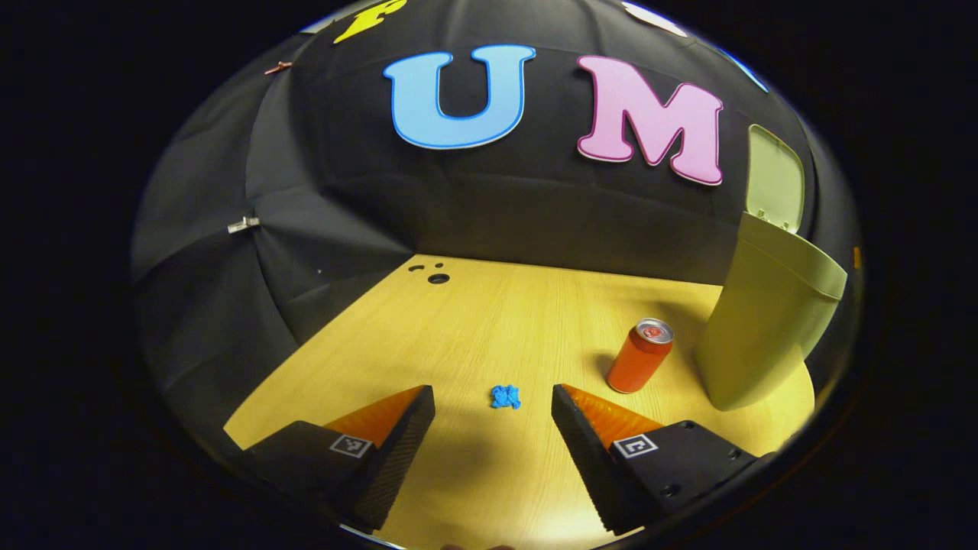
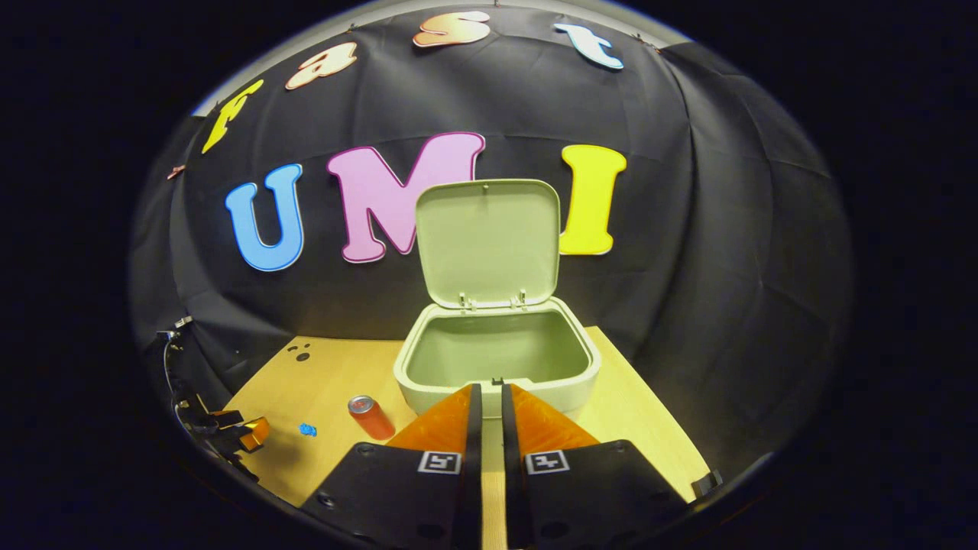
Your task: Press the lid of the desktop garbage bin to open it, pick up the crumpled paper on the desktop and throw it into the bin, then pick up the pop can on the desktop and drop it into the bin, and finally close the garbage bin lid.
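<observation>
The garbage bin (image 2: 497,367) stands on the wooden bench (image 2: 336,367) with its lid (image 2: 487,241) swung up and standing upright at the far edge, hinged behind the open mouth. In the right gripper view the bin sits dead ahead and its inside looks bare. In the left gripper view the bin (image 1: 764,321) stands at the far right of the bench (image 1: 474,321), with the lid (image 1: 775,179) raised above it.

The crumpled paper (image 1: 506,396), a small blue wad, lies on the bench in line with the gap of the left hand-held gripper (image 1: 493,405), a little beyond its tips. That gripper's jaws are spread wide and hold nothing; it is angled down toward the bench surface. The pop can (image 1: 640,355) stands upright to the right of the paper, near the bin's left side but apart from it.

The right hand-held gripper (image 2: 489,393) points level at the bin's near rim, its jaws drawn almost together with only a thin slit between them and nothing gripped. In the right gripper view the can (image 2: 370,416) stands left of the bin, the paper (image 2: 307,430) farther left, and the left hand-held gripper (image 2: 248,435) is at the bench's left edge, near the paper.
</observation>
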The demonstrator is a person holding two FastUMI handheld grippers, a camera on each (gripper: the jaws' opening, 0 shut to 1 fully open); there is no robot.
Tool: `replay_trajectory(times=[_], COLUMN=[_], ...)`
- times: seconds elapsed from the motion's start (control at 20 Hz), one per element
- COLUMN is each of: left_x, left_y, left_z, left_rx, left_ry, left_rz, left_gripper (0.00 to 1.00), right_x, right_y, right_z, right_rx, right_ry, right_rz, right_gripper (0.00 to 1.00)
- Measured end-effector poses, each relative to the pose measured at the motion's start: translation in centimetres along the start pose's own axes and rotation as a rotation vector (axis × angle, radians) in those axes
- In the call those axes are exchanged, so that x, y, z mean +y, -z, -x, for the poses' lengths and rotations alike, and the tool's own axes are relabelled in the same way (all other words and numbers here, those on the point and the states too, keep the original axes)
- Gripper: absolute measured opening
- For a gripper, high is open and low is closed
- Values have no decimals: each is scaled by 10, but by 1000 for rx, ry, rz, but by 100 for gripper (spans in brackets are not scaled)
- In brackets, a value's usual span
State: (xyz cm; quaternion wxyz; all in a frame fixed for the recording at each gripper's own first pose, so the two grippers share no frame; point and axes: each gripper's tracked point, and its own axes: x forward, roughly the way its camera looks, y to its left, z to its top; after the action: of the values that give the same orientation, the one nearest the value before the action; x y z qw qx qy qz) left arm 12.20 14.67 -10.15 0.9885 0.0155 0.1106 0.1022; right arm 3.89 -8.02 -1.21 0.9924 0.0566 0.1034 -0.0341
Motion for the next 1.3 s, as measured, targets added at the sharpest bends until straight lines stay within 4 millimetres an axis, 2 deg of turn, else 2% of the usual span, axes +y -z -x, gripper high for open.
replay_trajectory(times=[0.05, 0.1, 0.15, 0.3, 0.35, 0.55, 0.8, 1.15, 1.3], left_x=[-1, -1, 0, -6, -6, -5, -4, -7, -12], left_y=[3, 6, 9, 25, 32, 52, 70, 80, 82], left_z=[-12, -23, -33, -60, -68, -90, -111, -132, -133], left_rx=[11, 19, 32, 73, 91, 127, 156, 169, 166], left_ry=[1, 0, -2, 10, 13, 21, 33, 44, 51], left_rz=[1, -3, -9, -19, -26, -65, -44, -91, -91], left_gripper=[98, 99, 99, 99, 99, 99, 99, 98, 82], right_x=[-3, -5, -7, -5, -4, 3, 7, 6, 4], right_y=[4, 9, 14, 32, 35, 53, 72, 90, 95], right_z=[0, 2, 2, 8, 10, 16, 23, 34, 37], right_rx=[8, 19, 34, 77, 80, 111, 149, 194, 207], right_ry=[5, 12, 11, -12, -16, -11, 9, 34, 44], right_rz=[1, 12, 27, 75, 82, 89, 80, 61, 49], right_gripper=[23, 24, 41, 59, 77, 99, 100, 100, 100])
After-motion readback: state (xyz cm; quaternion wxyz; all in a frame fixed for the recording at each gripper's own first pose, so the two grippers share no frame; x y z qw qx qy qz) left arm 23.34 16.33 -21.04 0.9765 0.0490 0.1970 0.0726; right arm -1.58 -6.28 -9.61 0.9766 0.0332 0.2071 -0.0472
